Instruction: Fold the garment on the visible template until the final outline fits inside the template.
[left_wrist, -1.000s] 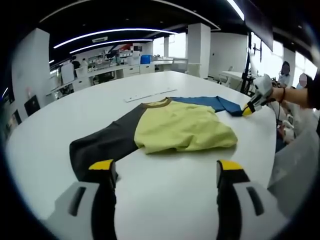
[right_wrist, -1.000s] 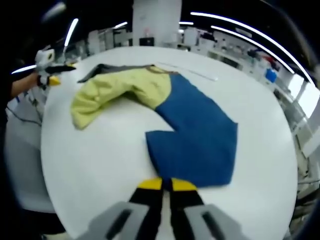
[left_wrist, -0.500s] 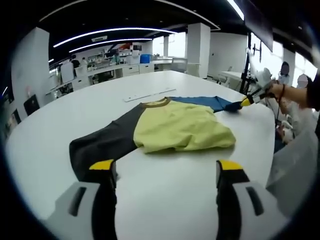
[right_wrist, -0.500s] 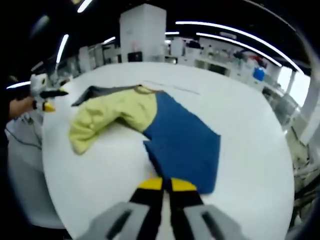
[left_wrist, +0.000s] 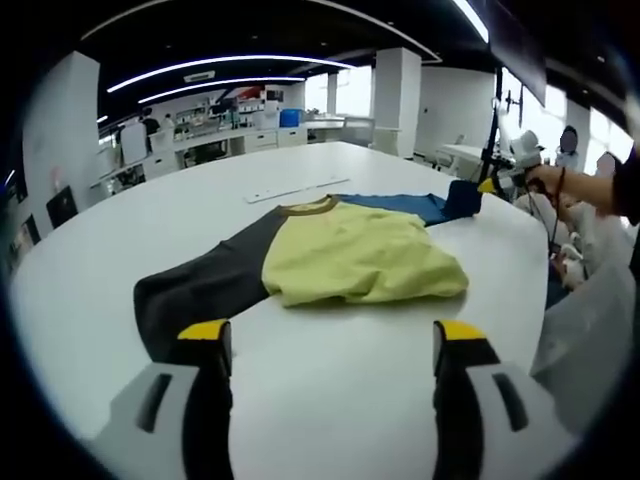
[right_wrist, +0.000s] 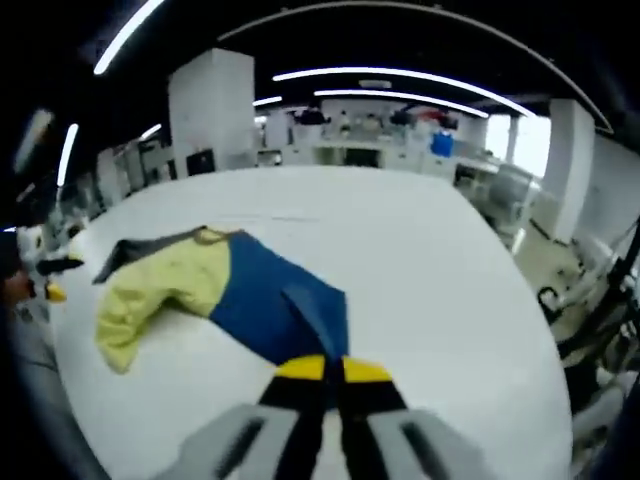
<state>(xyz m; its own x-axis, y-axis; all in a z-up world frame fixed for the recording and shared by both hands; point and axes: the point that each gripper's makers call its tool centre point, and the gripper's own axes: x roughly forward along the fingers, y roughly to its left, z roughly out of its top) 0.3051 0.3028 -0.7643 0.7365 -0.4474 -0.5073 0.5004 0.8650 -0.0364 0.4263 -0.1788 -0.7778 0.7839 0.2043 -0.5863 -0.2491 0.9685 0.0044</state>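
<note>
garment (left_wrist: 350, 255): yellow, dark grey and blue shirt, lying on the white table (left_wrist: 330, 400), yellow panel bunched at centre.
left gripper (left_wrist: 332, 345): jaws spread wide, holding nothing, poised over bare table just short of the grey sleeve (left_wrist: 195, 290).
right gripper (right_wrist: 332, 370): jaws pressed together on the edge of the blue sleeve (right_wrist: 285, 310), that edge raised off the table.

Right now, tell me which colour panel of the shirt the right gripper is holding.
The blue sleeve panel. The right gripper is shut on its end and lifts it off the table, while the yellow body and dark grey sleeve lie flat.
</note>
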